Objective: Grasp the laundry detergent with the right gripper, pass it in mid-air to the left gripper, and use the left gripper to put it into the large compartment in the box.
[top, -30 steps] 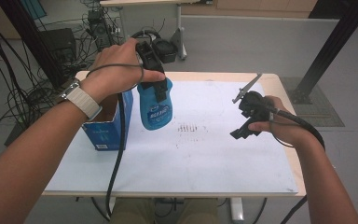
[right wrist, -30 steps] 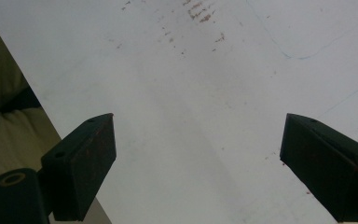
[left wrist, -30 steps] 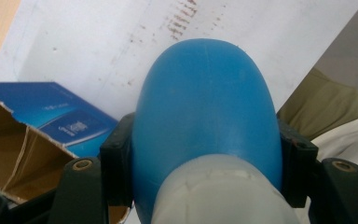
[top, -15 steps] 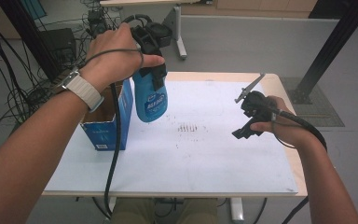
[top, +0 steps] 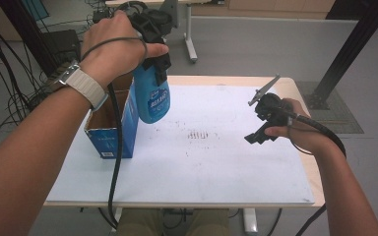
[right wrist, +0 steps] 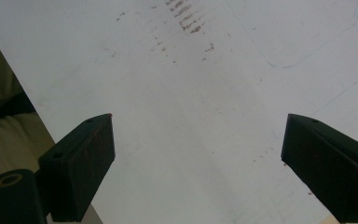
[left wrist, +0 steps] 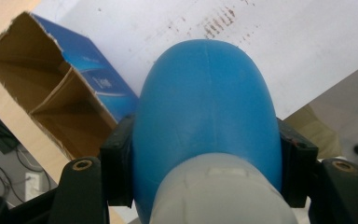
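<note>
A blue plastic bottle (top: 152,98) with a pale cap end hangs in the air above the table's left part, beside an open blue cardboard box (top: 112,129). My left gripper (top: 156,59) is shut on the bottle's upper part, and its black pads press the bottle's sides in the left gripper view (left wrist: 207,154). The box (left wrist: 60,98) lies below and to the left of the bottle there, its brown inside showing a divider. My right gripper (top: 257,133) is held above the white sheet at the right, open, with nothing between its jaws (right wrist: 198,158).
A white sheet (top: 202,157) with a patch of small dark marks (top: 200,134) covers most of the wooden table. Cables and dark equipment crowd the floor at the far left. A black post stands on the floor at the far right.
My left hand has lifted the blue bottle higher and a little toward the box. The right hand has stayed where it was.
</note>
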`<state>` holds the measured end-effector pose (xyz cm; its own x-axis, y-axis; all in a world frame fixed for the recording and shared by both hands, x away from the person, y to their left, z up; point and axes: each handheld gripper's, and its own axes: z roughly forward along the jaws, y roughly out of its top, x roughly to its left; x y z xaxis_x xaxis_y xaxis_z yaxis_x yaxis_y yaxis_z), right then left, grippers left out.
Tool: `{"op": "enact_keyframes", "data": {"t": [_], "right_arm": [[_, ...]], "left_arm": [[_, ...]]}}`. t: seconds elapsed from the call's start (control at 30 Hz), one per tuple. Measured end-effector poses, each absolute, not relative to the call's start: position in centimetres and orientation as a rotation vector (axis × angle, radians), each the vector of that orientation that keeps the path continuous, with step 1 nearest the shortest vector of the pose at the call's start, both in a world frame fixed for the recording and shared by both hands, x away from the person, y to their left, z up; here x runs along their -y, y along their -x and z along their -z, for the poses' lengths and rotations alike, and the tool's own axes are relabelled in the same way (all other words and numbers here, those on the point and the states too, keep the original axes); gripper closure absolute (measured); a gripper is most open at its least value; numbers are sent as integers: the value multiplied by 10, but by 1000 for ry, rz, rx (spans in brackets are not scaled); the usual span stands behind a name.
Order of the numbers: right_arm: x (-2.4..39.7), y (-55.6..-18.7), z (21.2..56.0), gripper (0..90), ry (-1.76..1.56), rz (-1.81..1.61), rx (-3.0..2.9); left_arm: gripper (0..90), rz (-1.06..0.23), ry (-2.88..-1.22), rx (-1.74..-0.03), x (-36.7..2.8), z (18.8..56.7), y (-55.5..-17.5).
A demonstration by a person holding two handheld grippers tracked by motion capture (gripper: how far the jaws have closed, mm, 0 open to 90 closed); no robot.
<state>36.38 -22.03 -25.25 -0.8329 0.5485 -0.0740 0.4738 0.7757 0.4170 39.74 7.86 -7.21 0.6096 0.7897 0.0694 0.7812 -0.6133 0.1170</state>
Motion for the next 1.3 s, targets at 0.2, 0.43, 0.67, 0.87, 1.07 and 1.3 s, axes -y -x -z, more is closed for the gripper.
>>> {"op": "enact_keyframes", "data": {"t": [0.2,0.43,0.67,0.87,1.07,1.3], "right_arm": [[221,-363,251,96,-805,-570,-2771],[225,-362,250,95,-797,-576,-2768],[226,-363,249,94,-782,-583,-2765],[227,-365,249,94,-773,-581,-2770],[229,-366,249,94,-772,-578,-2772],[229,-367,250,93,-767,-576,-2778]], "left_arm": [[377,-168,-2694,-1453,-86,66,-398],[377,-146,-2662,-1544,-92,61,-399],[377,-121,-2590,-1656,-100,55,-401],[377,-109,-2530,-1753,-112,51,-404],[377,-106,-2489,-1826,-122,49,-407],[377,-94,-2425,-1891,-134,48,-409]]}}
